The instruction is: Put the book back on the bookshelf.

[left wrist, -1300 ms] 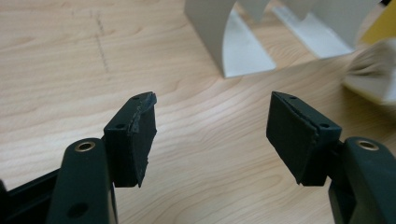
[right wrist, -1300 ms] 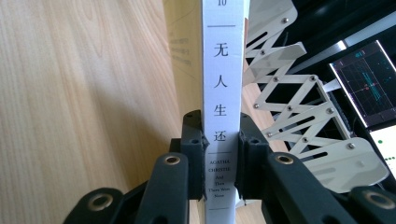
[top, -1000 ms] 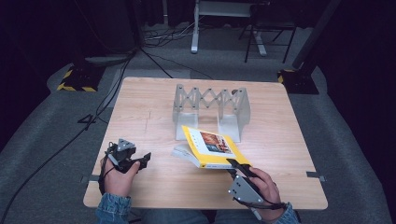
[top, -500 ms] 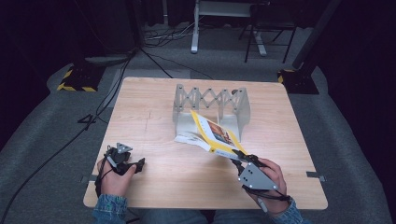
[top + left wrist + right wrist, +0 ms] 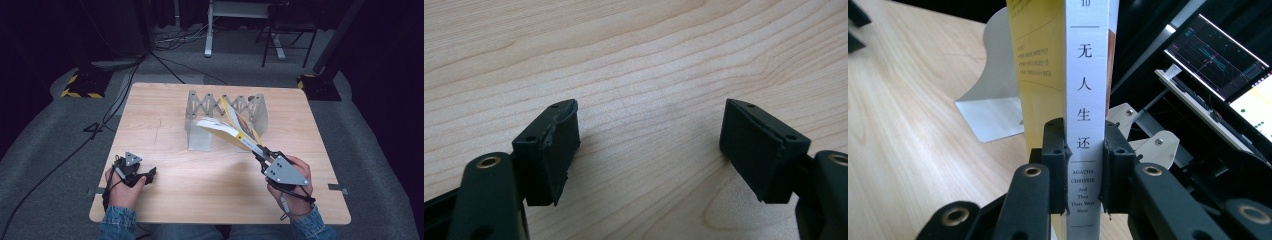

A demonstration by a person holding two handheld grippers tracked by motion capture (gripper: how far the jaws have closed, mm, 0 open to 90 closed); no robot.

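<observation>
Book: a yellow-and-white paperback (image 5: 235, 131), held up off the table (image 5: 170, 200) at a slant, its far end over the front of the rack.
Right gripper (image 5: 261, 154): nearest the person, on the near side of the rack; its jaws are clamped on the book's spine (image 5: 1085, 150) close to the lower end, one pad on each cover.
Left gripper (image 5: 148, 174): low over the wood, well off to the left of the rack; its jaws stand apart, have just been opening, and hold nothing.
Handling: likely light and fairly stiff along the spine, but the covers and pages are floppy, and one cover already hangs away from the block.
Where to grip: across the spine, as now; a pinch on a loose cover would let the pages fan and sag.
Risk: glossy covers could slip between the pads if it tilts further.
Rack: a grey folding stand (image 5: 227, 120) with a criss-cross back, just beyond the book, open toward the person.
</observation>
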